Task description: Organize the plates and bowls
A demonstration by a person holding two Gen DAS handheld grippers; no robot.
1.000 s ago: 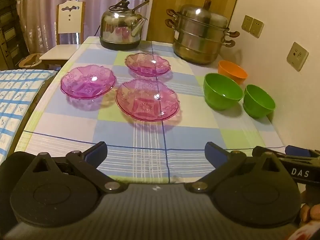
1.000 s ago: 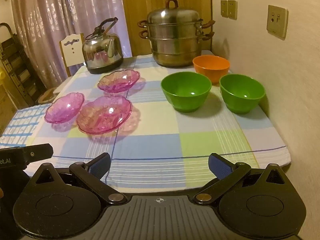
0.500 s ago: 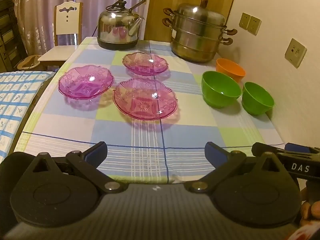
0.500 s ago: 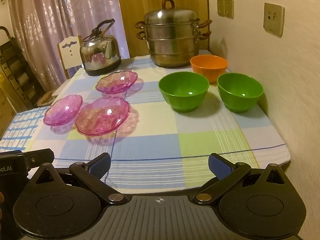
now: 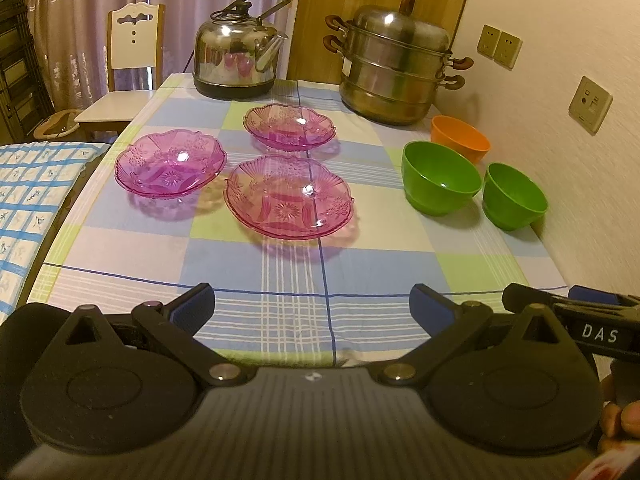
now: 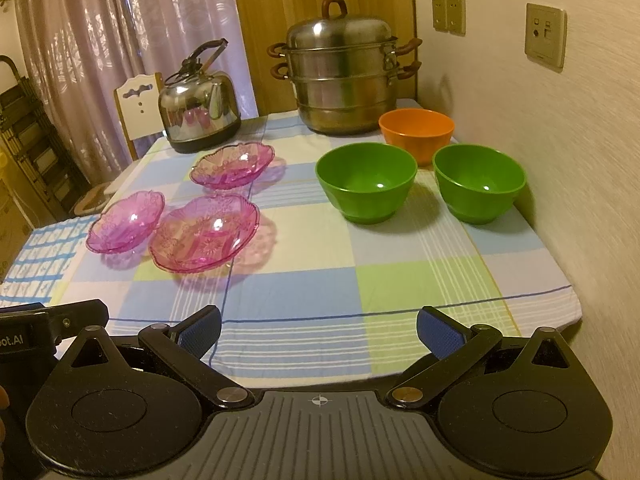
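The left gripper is hovering over the near edge of the table, its two blue-tipped fingers spread wide apart and gripping nothing. The right gripper is hovering beside it over the same near edge, closer to the table's right corner, its blue-tipped fingers likewise spread wide with nothing between them. Both are pointing level toward the far edge. A bare fingertip of the person's hand is showing at the lower right of the left wrist view.
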